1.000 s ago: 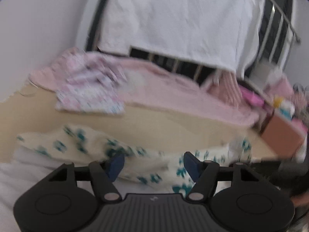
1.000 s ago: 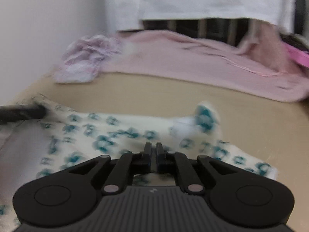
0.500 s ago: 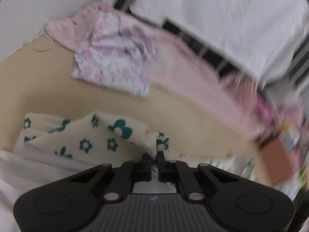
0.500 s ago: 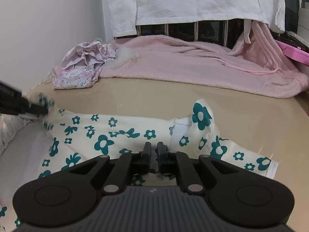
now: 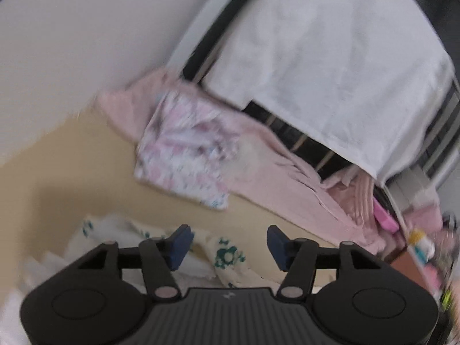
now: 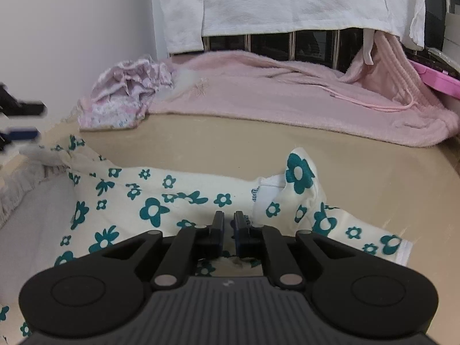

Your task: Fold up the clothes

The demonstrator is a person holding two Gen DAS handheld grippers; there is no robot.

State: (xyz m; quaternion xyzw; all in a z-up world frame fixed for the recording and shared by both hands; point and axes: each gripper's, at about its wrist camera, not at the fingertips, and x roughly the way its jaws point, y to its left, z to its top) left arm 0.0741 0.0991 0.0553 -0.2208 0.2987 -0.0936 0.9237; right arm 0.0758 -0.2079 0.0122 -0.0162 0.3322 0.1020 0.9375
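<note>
Garment [image 6: 161,198], cream with teal flowers, lies spread across the near part of a tan tabletop [image 6: 218,146], its white-edged collar bunched up toward the right. The right claw [image 6: 229,224] has its jaws pressed together on a fold of this cloth near the collar. The left claw [image 5: 227,243] is above the garment's rumpled end, its jaws opening, with the blue pads [image 5: 179,243] spread and clear of the cloth below them; in the right wrist view it shows as a dark blur at the left edge [image 6: 21,120]. The left wrist view is tilted and blurred. Farther back on the tabletop a pink fleece [image 6: 287,100] lies stretched along the rear, and a small crumpled pink-print piece [image 6: 123,100] sits at its left end, near a plain white wall [image 6: 72,28]. Behind them a white towel [image 6: 287,0] hangs over a dark barred railing [image 6: 273,44]. A bright pink flat object [image 6: 437,79] sits at the far right.
</note>
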